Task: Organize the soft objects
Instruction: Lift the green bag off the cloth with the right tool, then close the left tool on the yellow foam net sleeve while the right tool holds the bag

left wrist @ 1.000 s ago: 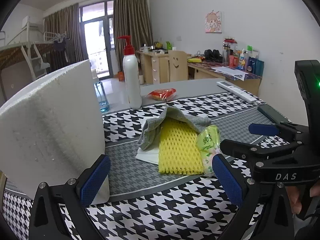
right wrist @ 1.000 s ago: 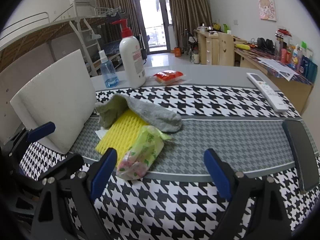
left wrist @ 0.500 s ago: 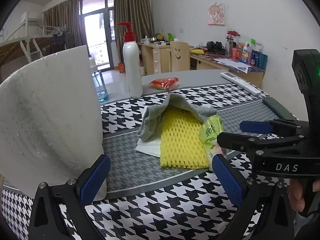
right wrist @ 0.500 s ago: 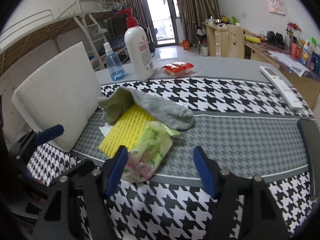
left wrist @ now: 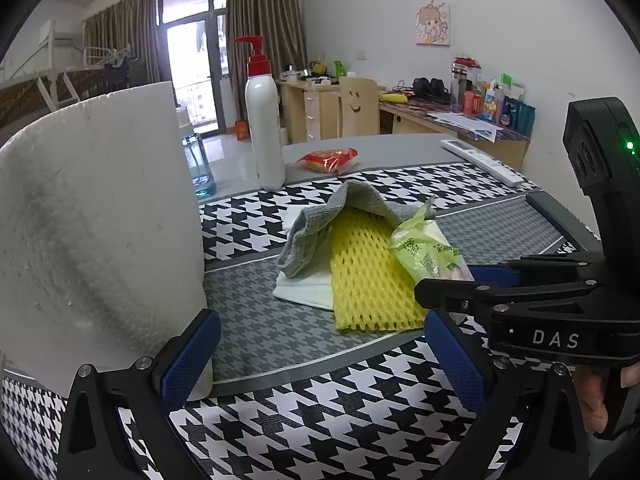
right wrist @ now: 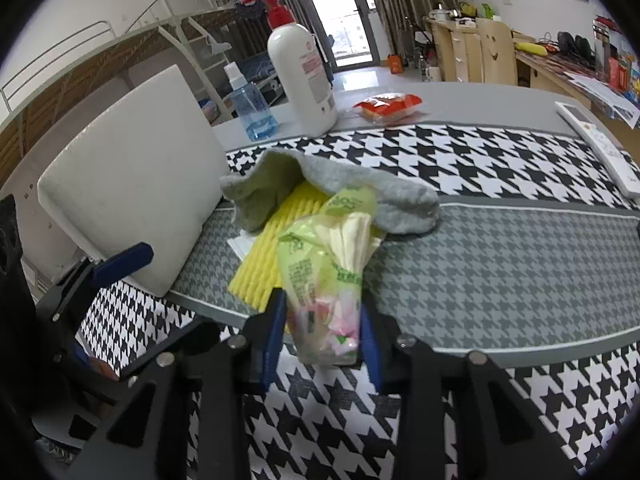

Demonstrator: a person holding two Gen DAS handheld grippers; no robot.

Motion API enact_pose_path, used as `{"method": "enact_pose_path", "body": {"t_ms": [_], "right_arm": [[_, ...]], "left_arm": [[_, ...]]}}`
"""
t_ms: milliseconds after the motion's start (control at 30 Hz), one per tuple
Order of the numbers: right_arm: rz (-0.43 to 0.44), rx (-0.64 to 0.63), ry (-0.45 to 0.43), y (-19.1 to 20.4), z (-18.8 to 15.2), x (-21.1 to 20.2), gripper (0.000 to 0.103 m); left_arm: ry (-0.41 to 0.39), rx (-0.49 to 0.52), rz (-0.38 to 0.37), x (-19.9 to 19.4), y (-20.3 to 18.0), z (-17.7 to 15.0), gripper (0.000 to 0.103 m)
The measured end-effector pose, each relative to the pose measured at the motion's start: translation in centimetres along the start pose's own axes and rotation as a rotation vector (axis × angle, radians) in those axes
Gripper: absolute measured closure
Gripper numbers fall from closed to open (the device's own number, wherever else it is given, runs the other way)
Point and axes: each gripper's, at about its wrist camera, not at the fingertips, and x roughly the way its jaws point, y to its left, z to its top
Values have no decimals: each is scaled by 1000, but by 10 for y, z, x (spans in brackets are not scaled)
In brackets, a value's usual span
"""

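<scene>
Green plastic tissue pack [right wrist: 320, 276] pinched at its near end by right gripper [right wrist: 322, 334], near table's front edge, likely for lifting | left gripper [left wrist: 320, 356] wide open, empty, beside foam board [left wrist: 100, 232]

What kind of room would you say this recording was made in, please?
Most likely a student dorm room: a loft bunk bed with a ladder, wooden desks crowded with bottles along the wall, and a curtained balcony door.
</scene>
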Motion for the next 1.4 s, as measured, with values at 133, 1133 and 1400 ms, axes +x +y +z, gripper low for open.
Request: {"method": "enact_pose_path", "body": {"t_ms": [133,1133,1400], "right_arm": [[-5,2,-17,-2,-1,-9,69],[-72,45,-147,-26,-15,-65,70],[-85,44,-147,-27,-19,-70,70]], "left_arm": [[-1,4,3,0,-1,1,1],[19,43,-40,18,-31,19,1],[64,24,-68,32,-35,22,12]]}}
